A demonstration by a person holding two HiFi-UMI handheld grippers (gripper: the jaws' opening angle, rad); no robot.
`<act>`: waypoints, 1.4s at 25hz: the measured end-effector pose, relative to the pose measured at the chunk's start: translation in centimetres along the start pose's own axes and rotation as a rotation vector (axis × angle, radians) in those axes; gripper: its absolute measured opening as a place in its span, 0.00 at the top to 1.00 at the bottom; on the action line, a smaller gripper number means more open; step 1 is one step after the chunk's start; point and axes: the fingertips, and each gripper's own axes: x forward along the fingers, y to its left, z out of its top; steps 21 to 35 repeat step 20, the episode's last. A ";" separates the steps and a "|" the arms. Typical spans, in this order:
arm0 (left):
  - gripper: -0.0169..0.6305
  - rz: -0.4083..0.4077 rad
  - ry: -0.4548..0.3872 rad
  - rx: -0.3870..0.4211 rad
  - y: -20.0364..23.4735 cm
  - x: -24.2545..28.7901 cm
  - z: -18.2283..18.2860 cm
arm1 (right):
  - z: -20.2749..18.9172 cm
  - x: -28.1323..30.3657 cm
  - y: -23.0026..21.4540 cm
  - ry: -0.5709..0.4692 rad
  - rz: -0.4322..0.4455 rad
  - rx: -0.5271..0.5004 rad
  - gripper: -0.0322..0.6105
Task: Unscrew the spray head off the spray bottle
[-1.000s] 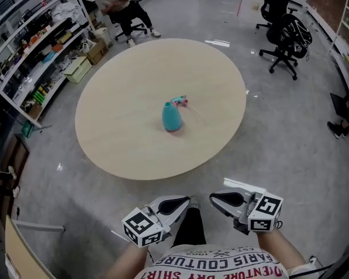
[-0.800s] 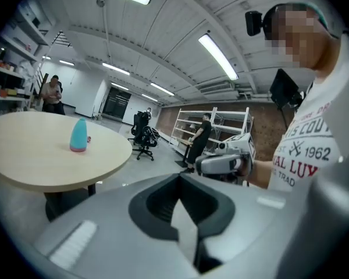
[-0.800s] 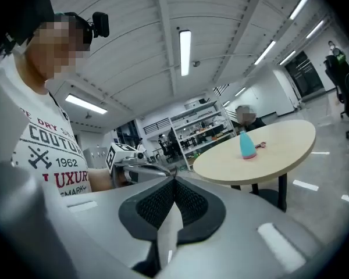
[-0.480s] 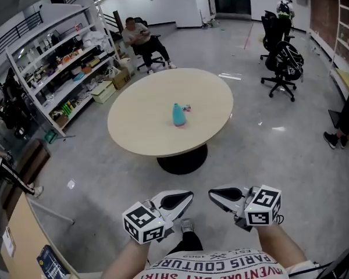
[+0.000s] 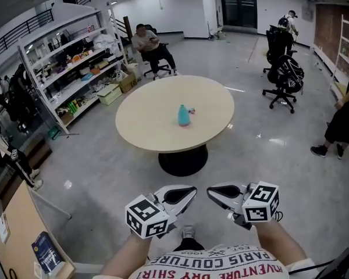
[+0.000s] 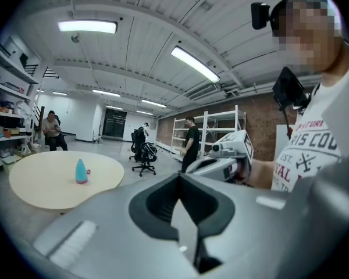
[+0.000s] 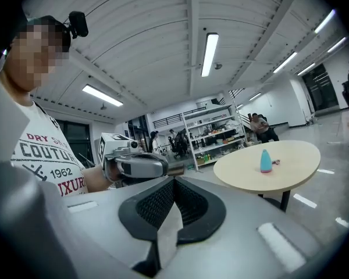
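At the middle of the round, pale, smooth-topped table [image 5: 157, 129], the teal, cone-shaped spray bottle [image 5: 184, 115] stood upright, with a small pink piece [image 5: 191, 110] just beside it. Broad tabletop ran out from it to the curved edge, above a dark pedestal base [image 5: 183, 160]. Glossy grey floor [image 5: 99, 173] stretched wide between the table and the person. The left gripper [image 5: 192, 190] and right gripper [image 5: 210, 191] hung well apart from the table, each with its ribbed black pads pressed together on nothing.
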 end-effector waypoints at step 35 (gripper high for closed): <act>0.97 -0.010 0.029 0.030 -0.6 1.2 0.1 | 0.8 -1.0 -0.3 -0.019 -0.036 -0.023 0.95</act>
